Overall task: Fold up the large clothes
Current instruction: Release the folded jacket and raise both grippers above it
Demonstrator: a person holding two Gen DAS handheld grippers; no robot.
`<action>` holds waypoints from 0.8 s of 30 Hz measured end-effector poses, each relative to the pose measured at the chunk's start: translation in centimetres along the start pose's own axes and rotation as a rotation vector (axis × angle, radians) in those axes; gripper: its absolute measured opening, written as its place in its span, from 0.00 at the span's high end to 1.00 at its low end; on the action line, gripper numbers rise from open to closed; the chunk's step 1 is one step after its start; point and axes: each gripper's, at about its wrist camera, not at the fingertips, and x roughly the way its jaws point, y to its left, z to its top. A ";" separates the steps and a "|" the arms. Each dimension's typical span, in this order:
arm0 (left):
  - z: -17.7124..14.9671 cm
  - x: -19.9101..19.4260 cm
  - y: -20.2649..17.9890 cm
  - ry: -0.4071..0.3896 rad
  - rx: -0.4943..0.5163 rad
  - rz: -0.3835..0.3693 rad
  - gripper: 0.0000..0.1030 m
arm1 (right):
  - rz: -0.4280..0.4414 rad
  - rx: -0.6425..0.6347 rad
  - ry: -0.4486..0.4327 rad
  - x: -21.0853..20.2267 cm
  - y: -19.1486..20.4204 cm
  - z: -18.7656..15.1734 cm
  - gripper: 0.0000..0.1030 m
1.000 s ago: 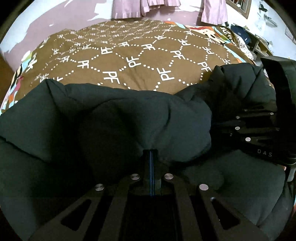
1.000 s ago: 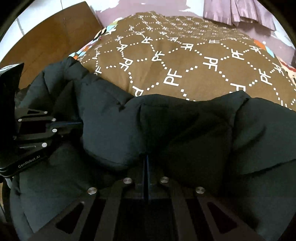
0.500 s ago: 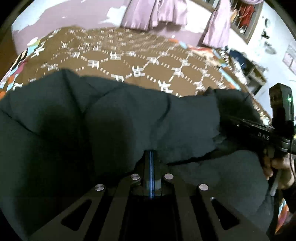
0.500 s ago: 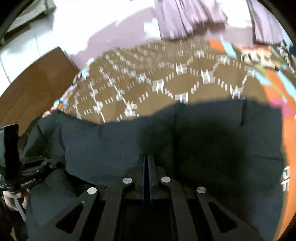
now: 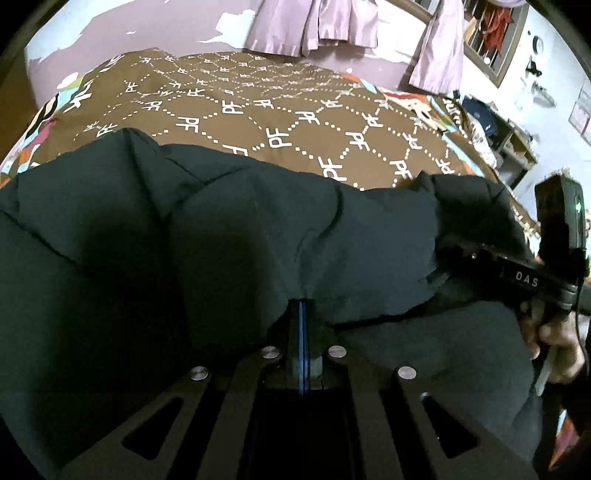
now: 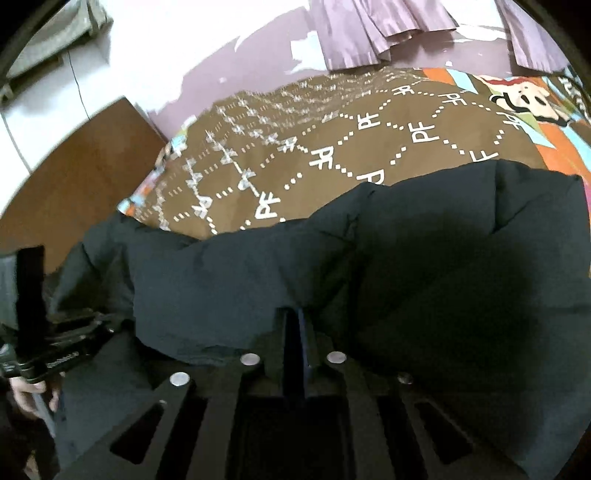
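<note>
Jacket, dark and puffy (soft, bulky, probably light), lay across the bed's near edge; each hand-held gripper seemingly pinched its folded hem, a sensible hold.

One dark puffer jacket lies on one brown bedspread. Two grippers: the left gripper and the right gripper. Two lilac curtain panels hang beyond the bedspread.
</note>
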 end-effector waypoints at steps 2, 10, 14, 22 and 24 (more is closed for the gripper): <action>-0.2 -0.7 -0.2 -0.027 -0.002 -0.006 0.97 | 0.011 0.004 -0.024 -0.7 0.1 -0.1 0.83; -1.1 -4.4 -2.6 -0.138 -0.019 -0.003 0.47 | -0.021 -0.012 -0.095 -3.8 1.6 -1.0 0.44; -2.2 -6.3 -4.4 -0.183 0.009 0.033 0.26 | -0.035 0.005 -0.124 -5.5 1.3 -1.8 0.26; -4.6 -9.7 -5.2 -0.273 -0.089 0.075 0.02 | -0.116 -0.043 -0.207 -10.2 2.7 -3.5 0.00; -5.2 -11.0 -5.6 -0.298 -0.094 0.091 0.02 | -0.136 -0.063 -0.206 -11.1 3.4 -4.0 0.00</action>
